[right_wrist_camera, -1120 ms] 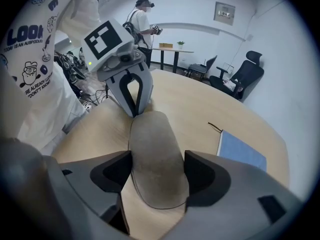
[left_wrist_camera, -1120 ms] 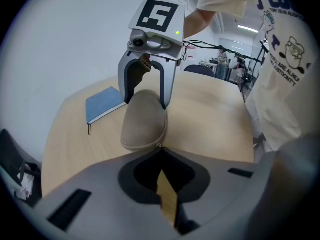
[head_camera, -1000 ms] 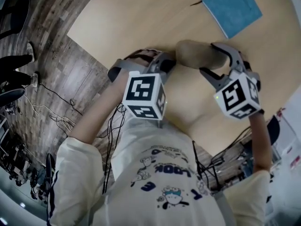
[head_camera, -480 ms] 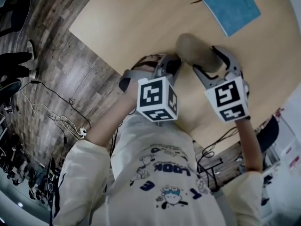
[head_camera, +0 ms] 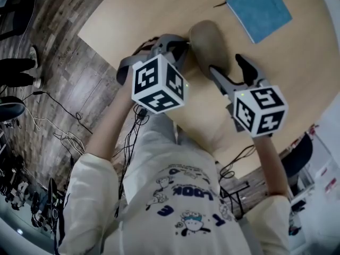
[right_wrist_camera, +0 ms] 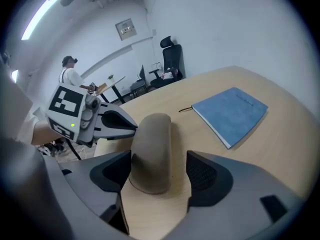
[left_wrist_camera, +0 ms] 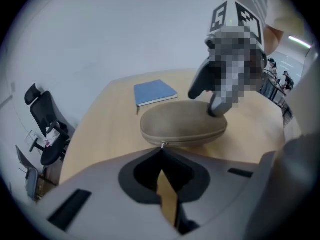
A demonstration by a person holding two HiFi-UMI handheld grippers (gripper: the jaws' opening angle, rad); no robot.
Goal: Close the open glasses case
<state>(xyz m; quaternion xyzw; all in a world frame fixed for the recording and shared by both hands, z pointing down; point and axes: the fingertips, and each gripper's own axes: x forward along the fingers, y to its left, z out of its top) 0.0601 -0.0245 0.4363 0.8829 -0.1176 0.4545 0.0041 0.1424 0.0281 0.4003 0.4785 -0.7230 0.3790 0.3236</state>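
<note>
The glasses case lies between the left gripper and right gripper, near a blue notebook.

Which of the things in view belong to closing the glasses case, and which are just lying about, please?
Job in hand: tan glasses case, its zipper pull, left gripper, right gripper.
Lying about: blue notebook, office chair, floor cables.

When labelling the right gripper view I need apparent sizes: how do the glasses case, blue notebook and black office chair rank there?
1-2. glasses case and blue notebook: about alike, and the case lies nearer the camera, so I won't rank them.
3. black office chair: clearly smallest, though it stands far back.
</note>
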